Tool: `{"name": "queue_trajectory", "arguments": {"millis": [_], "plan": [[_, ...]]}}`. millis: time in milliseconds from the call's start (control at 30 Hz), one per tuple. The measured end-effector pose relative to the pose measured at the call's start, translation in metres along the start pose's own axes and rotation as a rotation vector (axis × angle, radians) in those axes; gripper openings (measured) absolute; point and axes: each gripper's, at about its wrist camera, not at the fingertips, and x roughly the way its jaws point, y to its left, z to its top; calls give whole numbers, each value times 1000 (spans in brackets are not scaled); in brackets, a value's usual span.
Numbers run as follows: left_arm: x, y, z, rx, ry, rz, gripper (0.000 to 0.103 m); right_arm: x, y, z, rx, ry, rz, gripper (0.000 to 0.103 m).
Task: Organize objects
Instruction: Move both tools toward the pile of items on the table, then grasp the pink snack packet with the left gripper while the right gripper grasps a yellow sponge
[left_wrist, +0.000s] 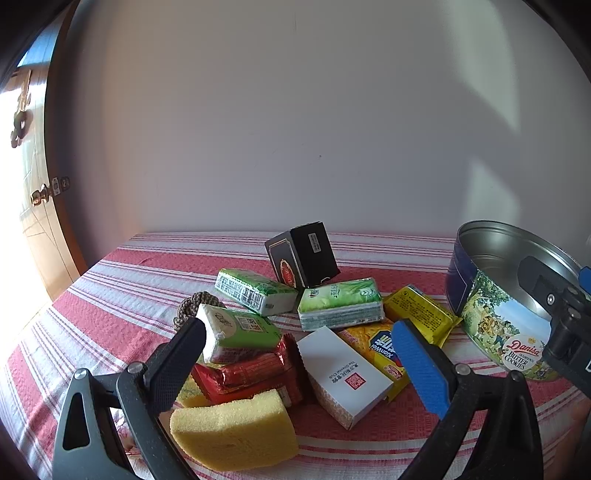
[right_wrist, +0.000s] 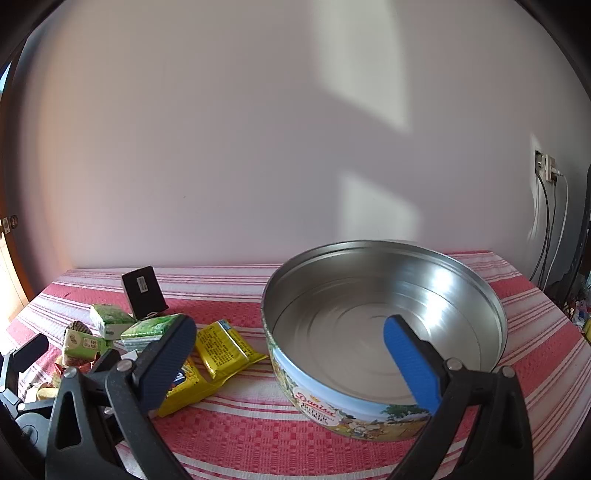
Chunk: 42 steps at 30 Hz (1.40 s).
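Note:
A heap of small goods lies on the striped cloth: a yellow sponge (left_wrist: 236, 432), a red foil pack (left_wrist: 255, 373), a white box (left_wrist: 343, 376), three green tissue packs (left_wrist: 340, 302), yellow snack packs (left_wrist: 421, 314) and a tilted black box (left_wrist: 303, 254). My left gripper (left_wrist: 299, 369) hangs open just above the heap, nothing between its fingers. An empty round cookie tin (right_wrist: 384, 332) stands to the right. My right gripper (right_wrist: 291, 365) is open in front of the tin's near wall, holding nothing. The yellow snack packs (right_wrist: 221, 350) lie left of the tin.
A red and white striped cloth (right_wrist: 258, 443) covers the table, which ends at a plain wall behind. A braided brown ring (left_wrist: 195, 302) lies behind the heap. A wooden door (left_wrist: 37, 221) is at the far left; a wall socket with cables (right_wrist: 546, 173) at the far right.

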Motion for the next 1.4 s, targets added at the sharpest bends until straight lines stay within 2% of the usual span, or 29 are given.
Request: {"name": "queue_trajectory", "arguments": {"millis": [600, 900, 1133, 1267, 1400], "plan": [[3, 7, 2, -37, 26, 2, 102, 1, 2, -2, -3, -6, 16, 103], [-11, 13, -2, -66, -5, 29, 102, -1, 5, -2, -11, -15, 37, 103], [-18, 41, -16, -160, 101, 68, 102, -10, 14, -3, -50, -44, 54, 102], [-17, 77, -27, -206, 168, 146, 102, -14, 20, -3, -76, -57, 71, 103], [-9, 114, -31, -315, 206, 152, 102, -16, 29, -5, -117, -53, 98, 102]]}}
